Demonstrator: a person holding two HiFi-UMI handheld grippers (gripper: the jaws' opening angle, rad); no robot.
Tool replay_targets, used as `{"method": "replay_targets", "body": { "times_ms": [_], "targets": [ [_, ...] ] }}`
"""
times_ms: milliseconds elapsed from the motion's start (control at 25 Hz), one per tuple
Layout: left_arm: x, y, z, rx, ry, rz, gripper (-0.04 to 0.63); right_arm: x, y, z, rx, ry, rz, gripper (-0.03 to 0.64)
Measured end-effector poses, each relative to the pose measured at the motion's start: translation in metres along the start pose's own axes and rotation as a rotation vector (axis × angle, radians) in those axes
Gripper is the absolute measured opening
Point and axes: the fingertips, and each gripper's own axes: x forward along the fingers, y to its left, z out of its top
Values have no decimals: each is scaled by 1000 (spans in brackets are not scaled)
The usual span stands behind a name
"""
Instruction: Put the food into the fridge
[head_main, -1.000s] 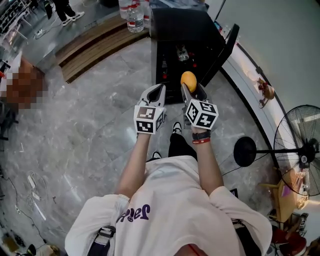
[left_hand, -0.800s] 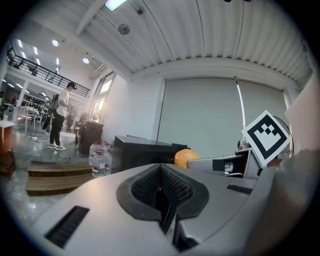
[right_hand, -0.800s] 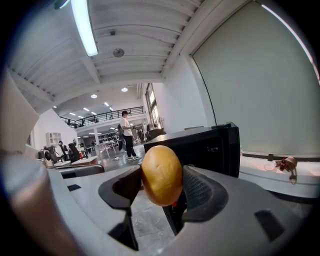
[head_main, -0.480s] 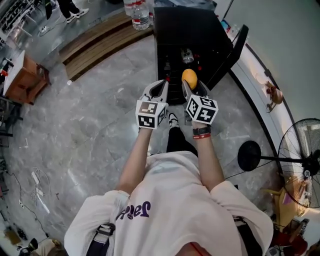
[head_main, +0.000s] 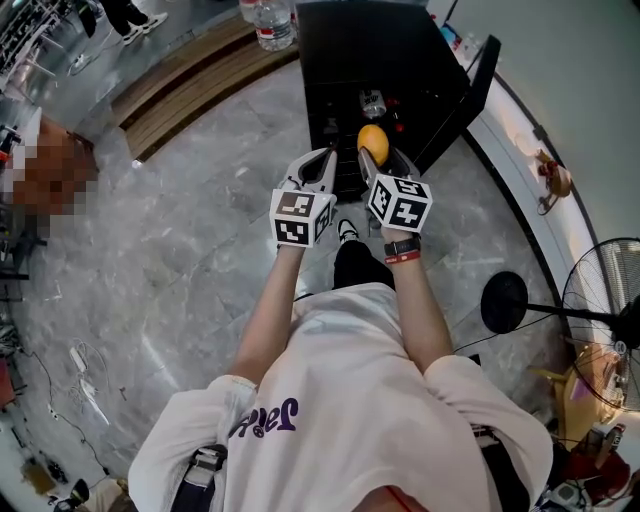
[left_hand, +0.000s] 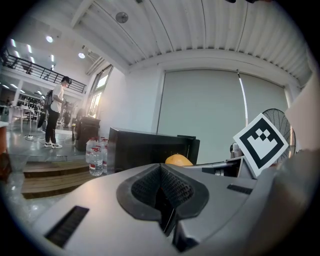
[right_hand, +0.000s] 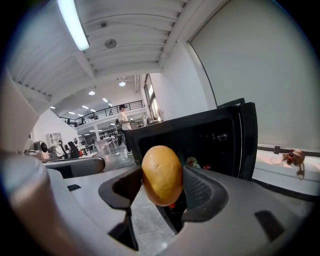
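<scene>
Right tongs (head_main: 383, 165): closed partway on the food (right_hand: 161, 175), a round yellow-orange piece pinched across its middle between the ribbed pads. The grip is on the widest part, likely so that it does not roll out.

Food: held in the air over the floor (head_main: 200, 230), just short of the fridge (head_main: 380, 45) opening and not yet inside.

Fridge: black and low, with its door (head_main: 462, 92) swung open to the right. That leaves a straight way in from the front. A few small items show on the shelves inside.

Left tongs (left_hand: 161, 187): jaws pressed together with nothing between them. They are held level beside the right tongs, apparently just kept clear, since the door needs no help.

Next, in my judgement: reach forward and down to a free shelf spot.
</scene>
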Motion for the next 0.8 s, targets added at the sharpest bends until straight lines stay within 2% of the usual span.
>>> {"method": "replay_targets", "body": {
  "times_ms": [800],
  "targets": [
    [30,26,-44,5,-2,17,17,61,-8,-50,-73,57,23,275]
  ]
}}
